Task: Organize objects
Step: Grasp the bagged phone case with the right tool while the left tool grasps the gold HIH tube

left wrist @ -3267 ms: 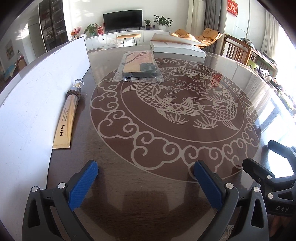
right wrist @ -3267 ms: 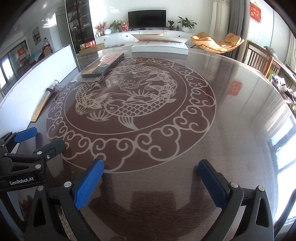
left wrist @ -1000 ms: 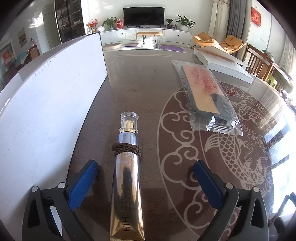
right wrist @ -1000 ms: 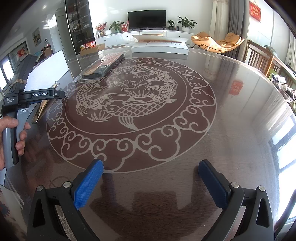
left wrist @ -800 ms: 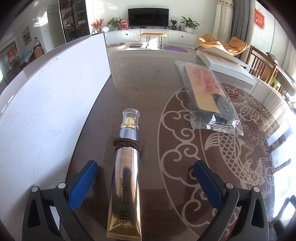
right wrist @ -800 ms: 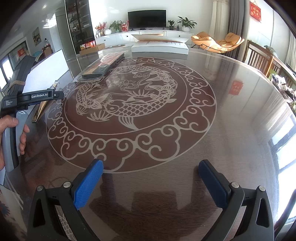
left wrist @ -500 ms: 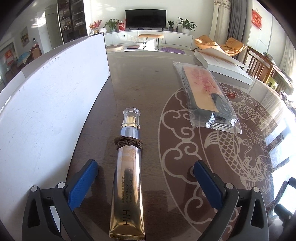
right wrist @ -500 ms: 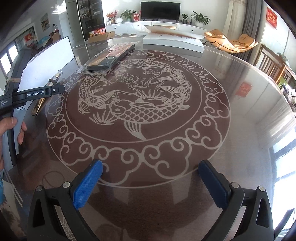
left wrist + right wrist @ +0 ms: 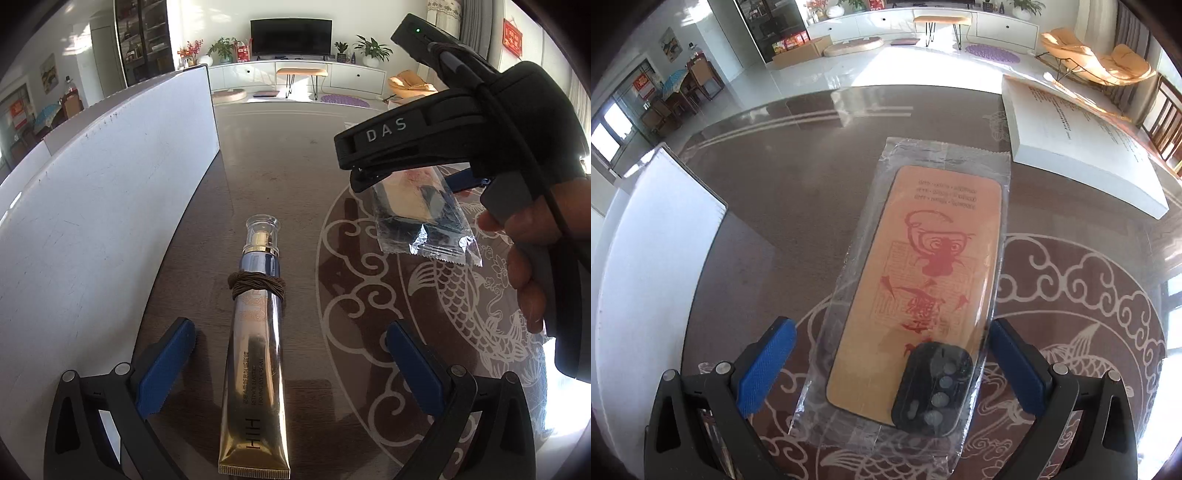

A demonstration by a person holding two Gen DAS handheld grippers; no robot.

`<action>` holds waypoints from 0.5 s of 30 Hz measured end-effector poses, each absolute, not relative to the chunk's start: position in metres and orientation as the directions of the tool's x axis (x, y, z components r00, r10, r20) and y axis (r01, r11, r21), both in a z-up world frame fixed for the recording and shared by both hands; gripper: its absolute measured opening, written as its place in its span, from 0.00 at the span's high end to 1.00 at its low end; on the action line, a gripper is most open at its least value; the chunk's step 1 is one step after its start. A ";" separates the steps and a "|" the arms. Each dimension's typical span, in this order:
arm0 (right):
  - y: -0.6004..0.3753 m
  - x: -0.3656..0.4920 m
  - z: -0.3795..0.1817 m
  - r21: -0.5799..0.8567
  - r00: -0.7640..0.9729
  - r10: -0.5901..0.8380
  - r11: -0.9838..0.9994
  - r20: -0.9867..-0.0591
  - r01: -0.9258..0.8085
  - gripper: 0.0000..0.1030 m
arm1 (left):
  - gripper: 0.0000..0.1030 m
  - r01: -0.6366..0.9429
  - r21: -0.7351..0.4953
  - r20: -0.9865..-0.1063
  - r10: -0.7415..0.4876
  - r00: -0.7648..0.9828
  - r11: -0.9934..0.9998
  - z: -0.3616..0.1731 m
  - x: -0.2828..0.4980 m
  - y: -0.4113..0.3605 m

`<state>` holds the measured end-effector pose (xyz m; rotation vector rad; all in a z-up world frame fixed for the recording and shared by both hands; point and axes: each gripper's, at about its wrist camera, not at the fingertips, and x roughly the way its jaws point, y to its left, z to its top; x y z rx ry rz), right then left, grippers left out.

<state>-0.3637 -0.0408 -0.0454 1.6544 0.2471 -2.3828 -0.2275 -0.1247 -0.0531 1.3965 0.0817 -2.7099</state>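
Now both claws are standing open — the left claw [image 9: 288,365] straddling the gold cream tube [image 9: 255,373], the right claw [image 9: 890,365] straddling the plastic-wrapped orange phone case [image 9: 916,295] — lining up for grasping.

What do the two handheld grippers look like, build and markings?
Both are black plastic frames with silver screw heads and ribbed blue finger pads. In the left wrist view, the right gripper shows white "DAS" lettering on its black body, a grey trigger, a black cable along the top and a green LED. The left gripper shows no lettering here.
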 end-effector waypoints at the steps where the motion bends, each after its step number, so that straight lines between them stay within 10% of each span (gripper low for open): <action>1: -0.041 -0.363 -0.045 -0.006 -0.352 -0.102 -0.956 -0.931 0.292 0.00 | 0.00 0.106 -0.006 -0.814 -0.057 -0.578 -0.994 -0.053 -0.227 -0.125; 5: -0.013 -0.343 -0.036 -0.004 -0.437 -0.121 -0.961 -0.891 0.275 0.22 | 0.00 0.106 -0.006 -0.814 -0.057 -0.578 -0.994 -0.054 -0.229 -0.124; 15: 0.103 -0.174 -0.035 -0.015 -0.542 -0.134 -0.965 -0.830 0.263 0.23 | 0.00 0.106 -0.005 -0.814 -0.057 -0.578 -0.994 -0.055 -0.231 -0.123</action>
